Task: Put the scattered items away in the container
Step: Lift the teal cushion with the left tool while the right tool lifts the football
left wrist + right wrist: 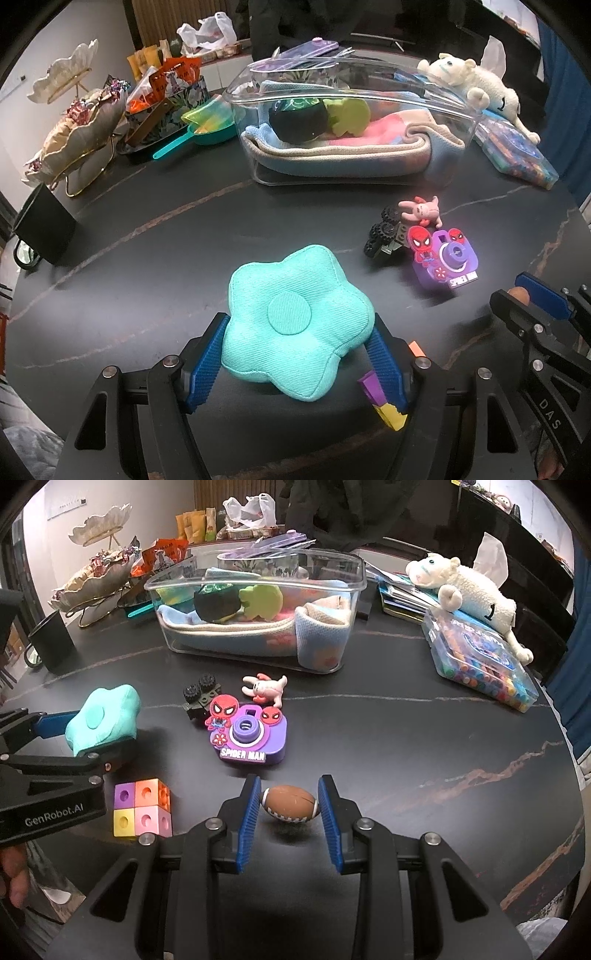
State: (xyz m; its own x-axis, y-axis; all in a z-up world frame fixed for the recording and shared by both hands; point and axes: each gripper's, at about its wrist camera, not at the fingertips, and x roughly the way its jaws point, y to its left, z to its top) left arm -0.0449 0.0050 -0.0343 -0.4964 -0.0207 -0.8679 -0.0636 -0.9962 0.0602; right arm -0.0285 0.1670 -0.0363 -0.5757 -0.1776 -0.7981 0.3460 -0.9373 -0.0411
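Right wrist: clear container holds folded cloth; hand-held gripper grips football.

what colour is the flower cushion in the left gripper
Teal, a turquoise-mint, on the flower cushion held in the left gripper; clearest in the left wrist view.

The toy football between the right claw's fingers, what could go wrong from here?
1. The toy football is rounded and the right claw touches only its tips, so it may slip out.
2. The left claw pinches the soft teal flower cushion above the colored cube block; it may sag or drop.
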